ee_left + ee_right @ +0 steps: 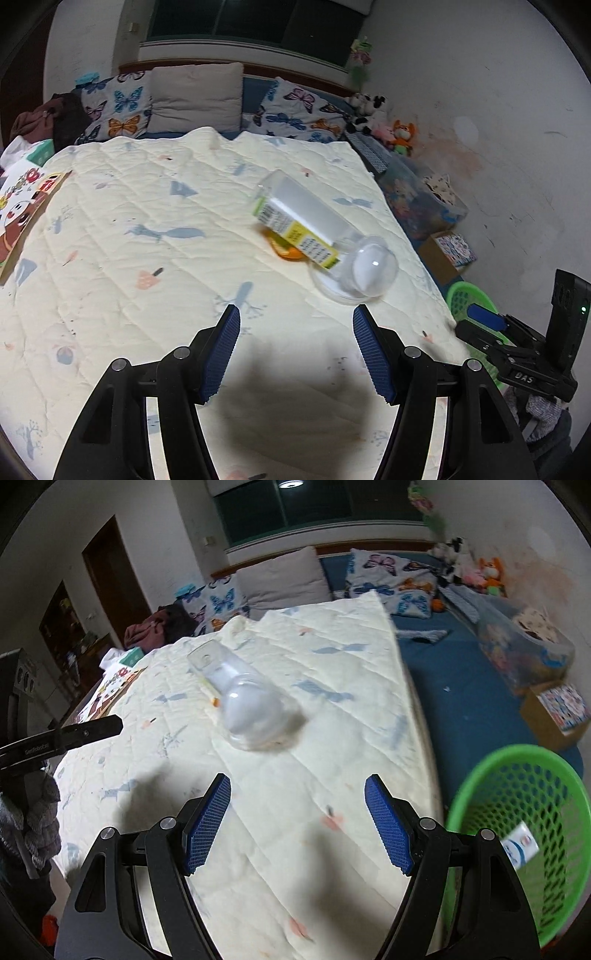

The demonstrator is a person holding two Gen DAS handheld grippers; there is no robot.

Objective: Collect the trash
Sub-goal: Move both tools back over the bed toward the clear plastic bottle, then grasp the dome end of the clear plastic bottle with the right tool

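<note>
Blue-padded left gripper [296,314] spread wide, holding nothing — right gripper [297,784] just as wide over the cream quilt [147,206]. Clear plastic bottle [317,236] lies on its side just beyond, yellow label [295,229] too blurred to read. Green basket [532,812] waits right, beside the bed — "DAS" shows on the right gripper's body.

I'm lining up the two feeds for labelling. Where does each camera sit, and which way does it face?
Left wrist: on the left gripper, jaws open, looking up the quilt toward the pillows; the right gripper shows at right.
Right wrist: on the right gripper, jaws open, above the quilt's edge, green basket at right.
Shared: the clear plastic bottle lying on the quilt.
</note>
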